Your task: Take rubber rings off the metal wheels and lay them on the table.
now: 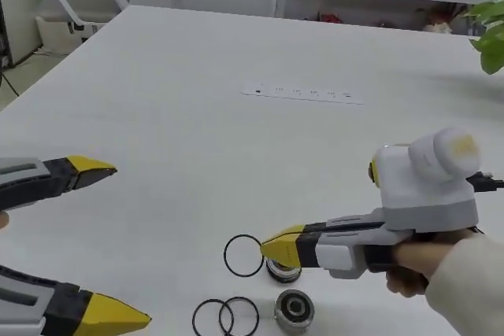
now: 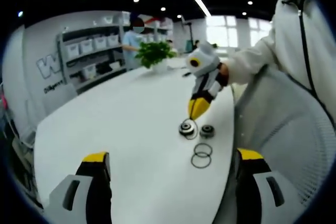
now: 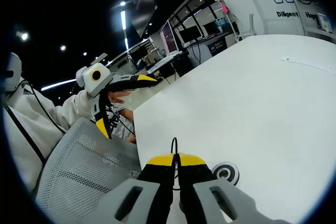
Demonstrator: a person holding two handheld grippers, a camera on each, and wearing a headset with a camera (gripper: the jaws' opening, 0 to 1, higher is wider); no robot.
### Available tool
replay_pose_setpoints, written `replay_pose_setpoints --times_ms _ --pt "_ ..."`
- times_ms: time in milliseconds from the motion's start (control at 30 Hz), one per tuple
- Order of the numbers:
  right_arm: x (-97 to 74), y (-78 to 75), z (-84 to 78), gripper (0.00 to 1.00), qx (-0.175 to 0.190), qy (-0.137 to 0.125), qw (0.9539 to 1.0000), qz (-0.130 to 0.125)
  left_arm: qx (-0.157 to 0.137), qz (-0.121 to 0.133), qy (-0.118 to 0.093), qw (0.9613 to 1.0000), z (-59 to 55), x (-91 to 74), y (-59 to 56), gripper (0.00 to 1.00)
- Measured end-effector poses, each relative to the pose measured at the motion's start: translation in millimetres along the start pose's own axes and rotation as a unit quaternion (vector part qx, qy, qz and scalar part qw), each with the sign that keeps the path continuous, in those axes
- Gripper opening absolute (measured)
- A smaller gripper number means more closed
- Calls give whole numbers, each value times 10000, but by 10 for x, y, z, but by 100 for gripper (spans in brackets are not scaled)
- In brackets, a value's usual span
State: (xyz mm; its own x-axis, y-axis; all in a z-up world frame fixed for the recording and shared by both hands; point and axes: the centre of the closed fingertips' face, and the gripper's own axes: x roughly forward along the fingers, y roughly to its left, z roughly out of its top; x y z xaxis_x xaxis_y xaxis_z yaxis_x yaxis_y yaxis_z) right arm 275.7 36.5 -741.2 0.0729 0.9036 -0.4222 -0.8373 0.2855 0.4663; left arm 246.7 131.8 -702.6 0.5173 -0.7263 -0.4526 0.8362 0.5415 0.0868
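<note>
Landmark: first metal wheel (image 1: 283, 271), standing on the white worktop (image 1: 197, 139) close to the person's edge, partly covered by yellow tips.
Right hand-held gripper (image 1: 276, 248): clenched, with its 2 yellow tips pressed together just above the first metal wheel and pinching the held rubber ring (image 1: 242, 256). In the right gripper view a thin black loop sticks out from between the closed jaws.
Held rubber ring: off the first metal wheel and reaching out to its left, gripped at the edge nearest the wheel. I cannot tell whether its far edge touches the worktop.
Second metal wheel (image 1: 294, 308): just beside the first metal wheel on the person's side, not touching it. It lies on a flat face with its dark hub up.
Loose rubber rings (image 1: 227, 317): 2 rings flat on the worktop, overlapping each other, to the left of the first metal wheel and nearer the person.
Left hand-held gripper (image 1: 131, 245): released, with its 2 jaws spread wide and nothing between them, well to the left of the first metal wheel.
White strip (image 1: 303, 93): flat on the worktop, well beyond the first metal wheel.
Potted plant (image 1: 492, 33): green leaves far beyond the first metal wheel and to its right.
Sleeve (image 1: 476, 281): white, behind the right hand-held gripper, to the right of the first metal wheel.
</note>
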Motion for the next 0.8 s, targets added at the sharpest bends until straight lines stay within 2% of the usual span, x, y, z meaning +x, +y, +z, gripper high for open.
replay_pose_setpoints --times_ms 333,500,800 --pt "119 69 -167 0 80 282 9994 190 -236 67 56 9997 -172 -70 -88 100" --pt "172 115 -246 0 97 411 9988 260 -339 128 -12 9993 -196 -89 -85 100" --pt "236 116 -365 0 313 536 9976 294 -470 150 27 9988 -299 -96 -114 100"
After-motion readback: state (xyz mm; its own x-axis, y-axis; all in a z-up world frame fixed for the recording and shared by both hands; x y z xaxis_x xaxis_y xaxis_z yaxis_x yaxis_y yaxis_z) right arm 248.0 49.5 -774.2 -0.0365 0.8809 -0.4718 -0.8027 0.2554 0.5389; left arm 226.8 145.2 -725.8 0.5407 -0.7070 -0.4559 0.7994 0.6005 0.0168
